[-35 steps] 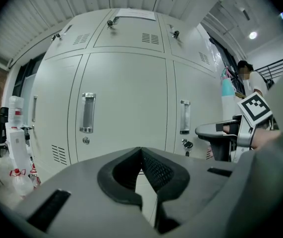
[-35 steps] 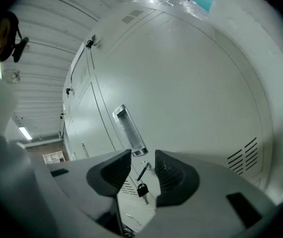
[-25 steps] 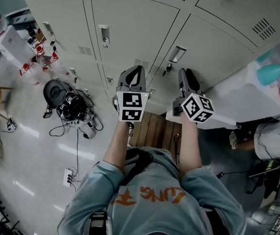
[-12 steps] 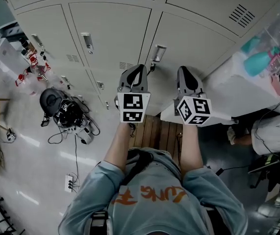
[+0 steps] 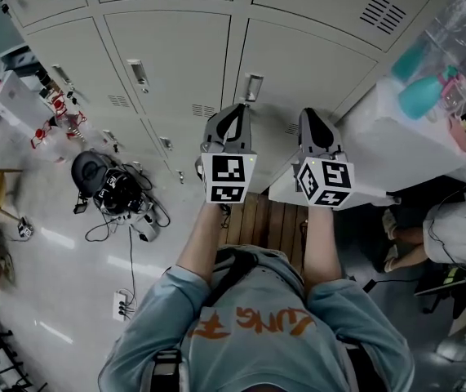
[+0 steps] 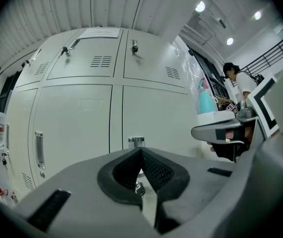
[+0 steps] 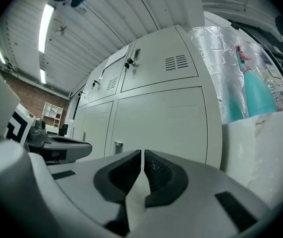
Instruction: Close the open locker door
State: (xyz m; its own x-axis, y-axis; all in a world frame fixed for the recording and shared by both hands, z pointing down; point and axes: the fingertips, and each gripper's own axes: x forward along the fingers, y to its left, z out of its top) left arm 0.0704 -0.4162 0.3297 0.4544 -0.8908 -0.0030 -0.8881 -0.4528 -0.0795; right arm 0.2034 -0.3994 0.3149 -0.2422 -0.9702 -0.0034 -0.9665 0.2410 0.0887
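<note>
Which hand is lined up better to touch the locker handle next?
Probably left. The left hand-held gripper points straight at the handle. The right hand-held gripper, whose jaws have just been closing on nothing, faces bare door beside it.

The lockers (image 5: 175,47) run off the head view's top edge. A seated person (image 5: 461,227) is cut by the right edge. The floor clutter (image 5: 114,188) is too tangled to identify.

Light blue shirt (image 5: 253,333), lower centre of frame, orange print across it, elbow-length sleeves, dark strap (image 5: 234,269) at collar.
</note>
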